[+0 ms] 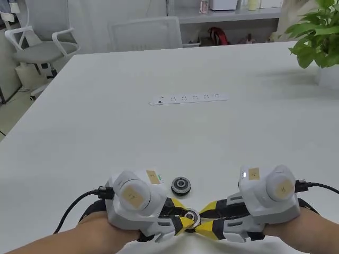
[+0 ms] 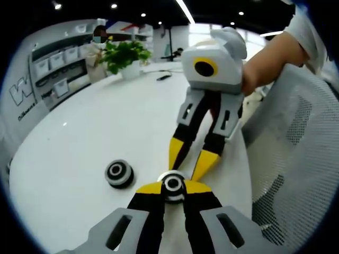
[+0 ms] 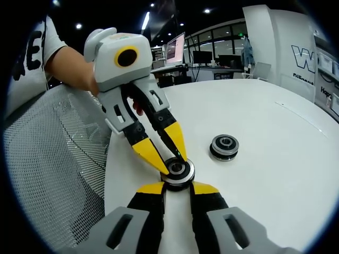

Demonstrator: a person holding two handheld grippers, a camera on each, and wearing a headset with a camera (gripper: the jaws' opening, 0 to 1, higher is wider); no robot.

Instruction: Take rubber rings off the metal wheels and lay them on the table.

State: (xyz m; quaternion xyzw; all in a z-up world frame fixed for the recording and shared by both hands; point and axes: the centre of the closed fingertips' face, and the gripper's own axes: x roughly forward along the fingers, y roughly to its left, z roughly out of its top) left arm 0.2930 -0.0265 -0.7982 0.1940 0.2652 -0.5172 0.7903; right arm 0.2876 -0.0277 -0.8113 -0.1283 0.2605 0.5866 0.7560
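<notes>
A small metal wheel point(image 1: 189, 216) with a black rubber ring is held just above the near edge of the white table point(image 1: 159, 137), between both grippers. My left gripper point(image 2: 173, 187) is shut on this wheel point(image 2: 172, 184) from one side. My right gripper point(image 3: 178, 186) is shut on the same wheel point(image 3: 178, 171) from the opposite side, so the yellow tips of both meet at it. A second wheel point(image 1: 180, 184) with its ring on lies flat on the table just beyond them; it also appears as the second wheel point(image 2: 118, 173) and the second wheel point(image 3: 224, 146).
A white power strip point(image 1: 188, 99) lies mid-table. A potted plant point(image 1: 317, 37) stands at the far right corner. Office chairs point(image 1: 42, 45) are beyond the far left edge. A mesh chair back point(image 2: 288, 159) is close behind the near edge.
</notes>
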